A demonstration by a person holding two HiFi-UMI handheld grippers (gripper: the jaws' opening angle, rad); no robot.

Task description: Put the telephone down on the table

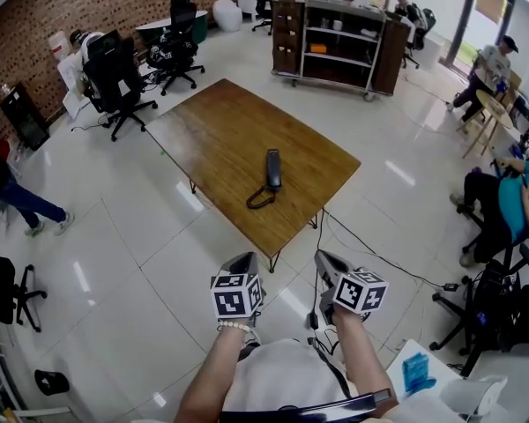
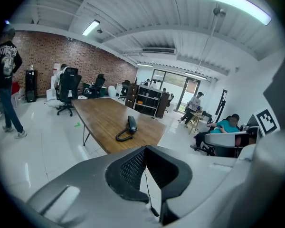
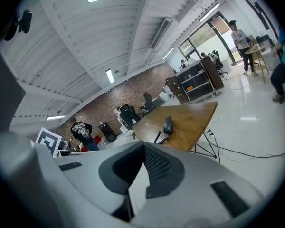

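A black telephone handset [image 1: 272,169] lies flat on the wooden table [image 1: 220,130], with its coiled cord [image 1: 260,199] curled toward the near edge. Both grippers hang close to my body, well short of the table and touching nothing. My left gripper [image 1: 244,261] is shut with nothing between its jaws, and my right gripper [image 1: 324,261] is shut and empty too. The left gripper view looks past the closed left gripper [image 2: 145,148] at the telephone [image 2: 131,123] on the table [image 2: 99,110]. The right gripper view looks past the right gripper [image 3: 143,146] at the telephone [image 3: 167,125].
A black cable [image 1: 379,258] runs across the white tiled floor from the table's near corner toward the right. Office chairs [image 1: 115,73] stand at the far left and a dark shelf cart [image 1: 339,42] behind the table. People sit at the right [image 1: 511,205] and one stands at the left [image 2: 8,87].
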